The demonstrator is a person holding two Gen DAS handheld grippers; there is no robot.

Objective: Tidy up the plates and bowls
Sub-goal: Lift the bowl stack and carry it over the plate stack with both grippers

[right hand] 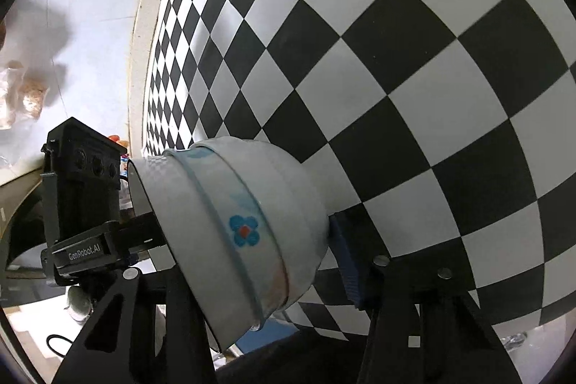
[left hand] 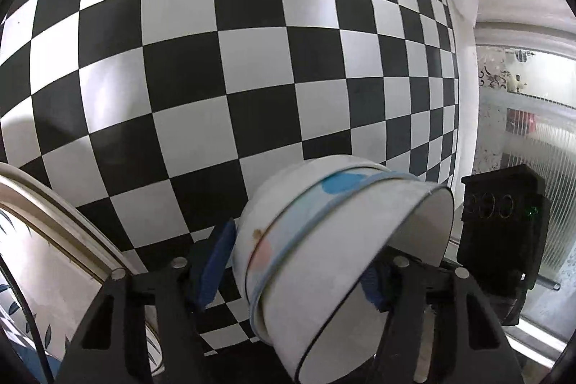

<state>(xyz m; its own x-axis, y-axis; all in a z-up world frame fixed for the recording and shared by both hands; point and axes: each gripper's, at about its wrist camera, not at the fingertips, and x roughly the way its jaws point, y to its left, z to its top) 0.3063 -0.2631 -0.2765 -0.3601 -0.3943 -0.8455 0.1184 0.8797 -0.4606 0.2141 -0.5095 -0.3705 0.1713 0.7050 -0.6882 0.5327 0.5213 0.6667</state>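
2 nested bowls [right hand: 248,222]; blue flower only in right-wrist view.

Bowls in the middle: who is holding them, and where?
The left gripper and right gripper both clamp the stacked bowls: one pad against the base end, the other finger at the open mouth.

I hold a nested stack of white ceramic bowls [left hand: 324,258] [right hand: 244,229] with pale blue rim bands and a blue flower, tipped on its side above the black-and-white checkered tabletop [left hand: 216,60].
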